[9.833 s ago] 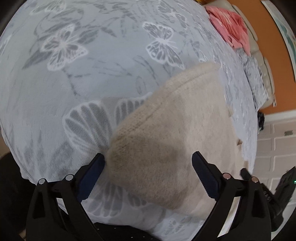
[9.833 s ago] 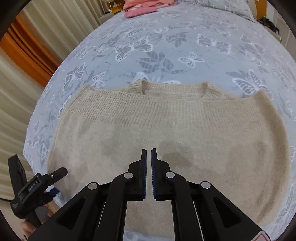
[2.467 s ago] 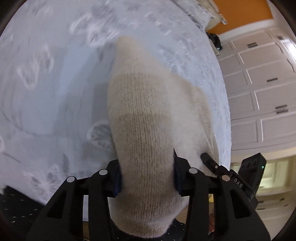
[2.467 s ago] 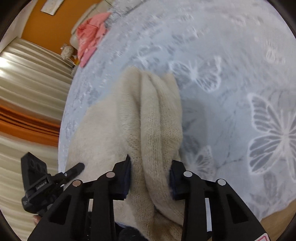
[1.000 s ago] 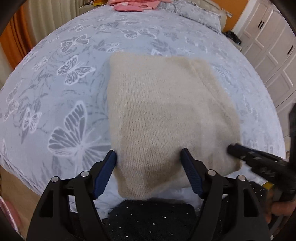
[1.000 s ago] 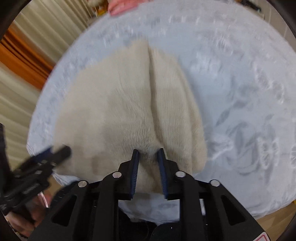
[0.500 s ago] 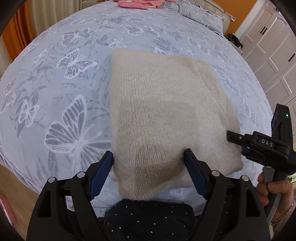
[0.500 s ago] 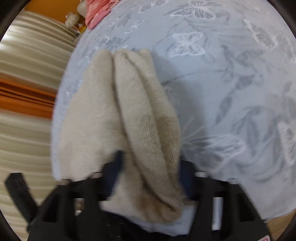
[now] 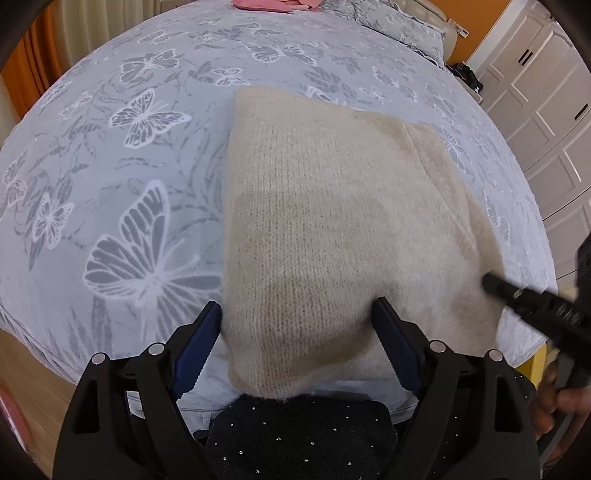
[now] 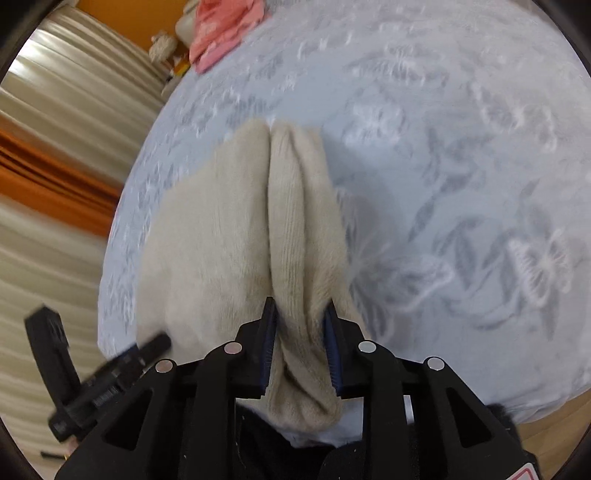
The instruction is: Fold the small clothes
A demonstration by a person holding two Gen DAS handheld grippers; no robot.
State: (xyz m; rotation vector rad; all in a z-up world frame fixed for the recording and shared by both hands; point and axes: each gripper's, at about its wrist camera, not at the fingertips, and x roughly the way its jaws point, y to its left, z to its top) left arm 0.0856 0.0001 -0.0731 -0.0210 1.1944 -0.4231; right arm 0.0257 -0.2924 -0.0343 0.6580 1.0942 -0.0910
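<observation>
A beige knit sweater (image 9: 332, 206) lies folded into a thick rectangle on the butterfly-print bed cover (image 9: 129, 166), its near edge at the bed's front edge. My left gripper (image 9: 297, 314) is open, its jaws wide on either side of the sweater's near left part. In the right wrist view the sweater (image 10: 207, 236) shows its stacked right-side folds. My right gripper (image 10: 300, 317) has its jaws around that bunched fold, partly apart, with the cloth filling the gap. The right gripper also shows in the left wrist view (image 9: 535, 314).
Pink clothes (image 9: 273, 3) lie at the far end of the bed, also in the right wrist view (image 10: 221, 33). White closet doors (image 9: 546, 92) stand to the right. Curtains (image 10: 55, 147) hang on the left. A dark sparkly garment (image 9: 295, 432) is below the grippers.
The left gripper let go of the sweater and stays open around its near edge. The right gripper has tilted and still holds the right-side fold.
</observation>
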